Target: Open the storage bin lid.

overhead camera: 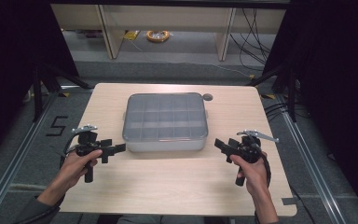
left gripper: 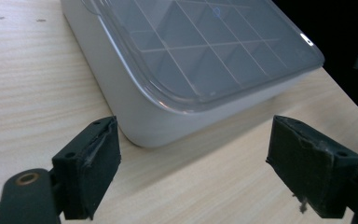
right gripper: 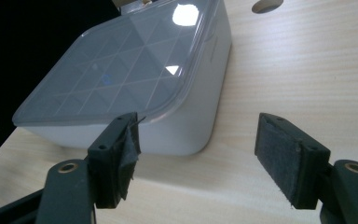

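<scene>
**Two spread claws flank a lidded compartment box**

In the high view a grey compartment box (overhead camera: 165,122) sits at the centre of the frame on a pale wooden table (overhead camera: 177,186), its clear lid on and a grid of dividers showing through it. The left claw (overhead camera: 116,150) hovers at the lower left of the box, just beside its near left corner, held in the person's left hand (overhead camera: 77,165). The right claw (overhead camera: 221,145) is at the lower right, near the near right corner, gripped by the right hand (overhead camera: 251,172). Neither claw touches the box.

In the left gripper view the box (left gripper: 168,112) fills the upper middle of the frame, its rounded corner between the two jaws but apart from them; the jaws stand wide with nothing between the pads.

In the right gripper view the box (right gripper: 186,116) lies in the upper left, its corner just behind the left jaw. These jaws are spread wide too, with only bare table (right gripper: 307,70) between them. A round hole (right gripper: 266,4) in the table shows at the top edge.
</scene>
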Demonstrator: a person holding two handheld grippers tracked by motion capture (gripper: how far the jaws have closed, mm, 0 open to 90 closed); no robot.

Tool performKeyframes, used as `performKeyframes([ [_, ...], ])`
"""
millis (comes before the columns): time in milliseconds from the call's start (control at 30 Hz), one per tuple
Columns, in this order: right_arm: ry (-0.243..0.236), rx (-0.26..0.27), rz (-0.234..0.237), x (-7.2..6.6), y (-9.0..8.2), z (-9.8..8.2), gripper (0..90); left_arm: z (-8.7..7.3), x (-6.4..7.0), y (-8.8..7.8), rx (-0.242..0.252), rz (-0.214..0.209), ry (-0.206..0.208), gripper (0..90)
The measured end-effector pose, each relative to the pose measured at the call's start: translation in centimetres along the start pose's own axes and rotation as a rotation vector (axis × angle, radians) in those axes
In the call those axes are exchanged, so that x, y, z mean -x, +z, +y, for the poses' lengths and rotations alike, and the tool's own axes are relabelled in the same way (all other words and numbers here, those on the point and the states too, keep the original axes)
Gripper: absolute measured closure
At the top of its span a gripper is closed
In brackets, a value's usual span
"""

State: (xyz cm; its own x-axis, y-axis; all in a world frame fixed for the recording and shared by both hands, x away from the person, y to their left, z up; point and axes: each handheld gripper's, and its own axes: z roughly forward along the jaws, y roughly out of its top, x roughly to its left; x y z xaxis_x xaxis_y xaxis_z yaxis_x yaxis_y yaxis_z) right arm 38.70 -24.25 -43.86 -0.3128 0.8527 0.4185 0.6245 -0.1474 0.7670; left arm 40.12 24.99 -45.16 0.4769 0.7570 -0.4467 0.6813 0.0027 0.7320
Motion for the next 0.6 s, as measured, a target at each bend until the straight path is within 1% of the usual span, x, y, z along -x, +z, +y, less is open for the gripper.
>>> performKeyframes([
  [67,-0.005,-0.003,-0.006,0.1,0.1,0.2,31.8,0.3,-0.2,0.2,0.009,0.008,-0.007,16.0],
  [100,-0.006,0.003,-0.001,0.0,0.3,0.4,31.9,0.6,-0.4,0.3,0.006,0.015,-0.009,16.0],
  [133,0.007,-0.002,0.01,0.0,0.4,0.7,31.9,0.8,-0.5,0.5,0.007,0.016,-0.012,16.0],
  [167,0.004,-0.003,0.004,0.0,0.6,0.9,32.0,0.9,-0.6,0.6,0.015,0.016,-0.013,16.1],
  [200,0.008,0.0,0.012,0.0,0.8,1.1,32.1,1.1,-0.7,0.7,0.005,0.02,-0.013,16.1],
  [233,0.004,0.0,0.01,-0.1,1.2,1.7,32.3,1.3,-0.8,0.8,0.009,0.025,-0.016,16.0],
  [267,0.004,0.0,0.01,-0.1,1.2,1.7,32.3,1.5,-0.9,0.9,0.018,0.024,-0.019,16.0],
  [300,0.02,-0.006,0.021,-0.2,1.3,1.9,32.3,1.8,-1.1,1.0,0.016,0.031,-0.019,16.0],
  [333,0.039,-0.01,0.02,-0.3,1.6,2.1,32.3,2.0,-1.2,1.1,0.019,0.028,-0.019,16.0],
  [367,0.037,-0.023,0.021,0.0,2.1,2.5,32.5,2.3,-1.4,1.2,0.019,0.024,-0.024,16.0],
  [400,0.037,-0.023,0.021,0.0,2.1,2.5,32.5,2.5,-1.5,1.3,0.026,0.027,-0.027,16.0],
  [433,0.048,-0.028,0.015,0.0,2.6,3.0,33.0,2.7,-1.6,1.4,0.031,0.032,-0.03,16.1],
  [467,0.048,-0.028,0.015,0.0,2.6,3.0,33.0,3.0,-1.7,1.5,0.034,0.036,-0.027,16.1],
  [500,0.033,-0.026,0.011,0.1,2.8,3.2,33.1,3.2,-1.8,1.6,0.033,0.036,-0.03,16.2],
  [533,0.066,-0.036,0.009,-0.1,3.1,3.5,33.3,3.3,-1.9,1.7,0.04,0.031,-0.036,16.4],
  [567,0.033,-0.027,0.019,0.2,3.4,3.6,33.3,3.4,-2.0,1.8,0.039,0.034,-0.036,16.6],
  [600,0.068,-0.037,0.015,0.0,3.6,3.8,33.3,3.6,-1.9,1.9,0.045,0.039,-0.037,16.6],
])
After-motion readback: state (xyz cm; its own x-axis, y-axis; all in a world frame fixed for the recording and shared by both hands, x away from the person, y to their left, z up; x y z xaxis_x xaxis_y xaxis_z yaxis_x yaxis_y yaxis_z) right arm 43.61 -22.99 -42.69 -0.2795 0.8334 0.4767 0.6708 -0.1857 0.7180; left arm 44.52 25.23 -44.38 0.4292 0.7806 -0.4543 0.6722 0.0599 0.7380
